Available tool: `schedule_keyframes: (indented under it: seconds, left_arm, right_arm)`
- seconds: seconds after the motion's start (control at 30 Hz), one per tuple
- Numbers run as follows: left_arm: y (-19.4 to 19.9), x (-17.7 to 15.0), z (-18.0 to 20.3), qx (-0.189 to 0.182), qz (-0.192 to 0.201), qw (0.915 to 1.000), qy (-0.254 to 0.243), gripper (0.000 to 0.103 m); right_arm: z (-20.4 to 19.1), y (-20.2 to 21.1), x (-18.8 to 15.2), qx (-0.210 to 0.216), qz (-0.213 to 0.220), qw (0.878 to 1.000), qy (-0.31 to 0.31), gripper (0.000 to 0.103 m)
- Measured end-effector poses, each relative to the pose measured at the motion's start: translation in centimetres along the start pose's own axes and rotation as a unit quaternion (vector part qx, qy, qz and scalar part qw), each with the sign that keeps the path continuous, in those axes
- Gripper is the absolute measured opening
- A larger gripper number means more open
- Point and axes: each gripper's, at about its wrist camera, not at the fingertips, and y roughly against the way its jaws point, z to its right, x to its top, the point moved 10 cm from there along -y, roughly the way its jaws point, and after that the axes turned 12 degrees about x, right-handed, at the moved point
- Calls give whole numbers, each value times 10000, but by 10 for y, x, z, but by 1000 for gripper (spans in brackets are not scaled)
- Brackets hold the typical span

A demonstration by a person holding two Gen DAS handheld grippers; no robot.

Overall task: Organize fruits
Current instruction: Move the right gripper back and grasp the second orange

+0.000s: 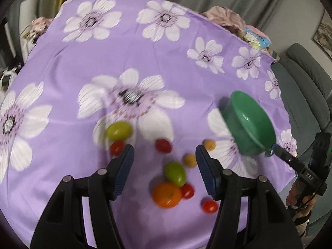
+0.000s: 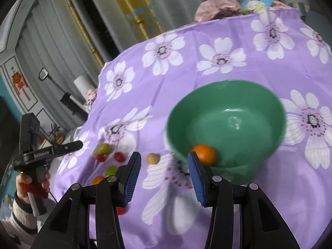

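Note:
A green bowl (image 1: 249, 122) (image 2: 259, 95) is tipped up off the purple flowered cloth (image 1: 166, 51), and a small orange (image 2: 204, 153) lies at its low side. My right gripper (image 2: 164, 166) has the bowl's near wall between its fingers (image 1: 288, 158) and holds it by the rim. My left gripper (image 1: 165, 153) hangs open and holds nothing, above the loose fruit. That fruit is an orange (image 1: 167, 195), two green fruits (image 1: 175, 174) (image 1: 118, 131), several red tomatoes (image 1: 163, 145) and two small yellow fruits (image 1: 189, 160).
A grey sofa (image 1: 300, 95) stands close to the table's right edge. Bundles of cloth (image 1: 226, 16) lie at the far edge. A person's hand (image 2: 22, 182) grips the left tool's handle at the table's left side.

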Motion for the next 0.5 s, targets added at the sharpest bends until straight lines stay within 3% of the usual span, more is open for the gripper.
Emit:
schedule_keyframes:
  seconds: [0.23,0.5]
  left_arm:
    - [0,-26,-9,-229,-251,9994,-50,60]
    - [-12,-44,-3,-322,-474,9979,-316,60]
  right_arm:
    - [-36,-26,-22,299,-504,9978,306,47]
    - [-82,-63,-61,807,-1245,9871,606,47]
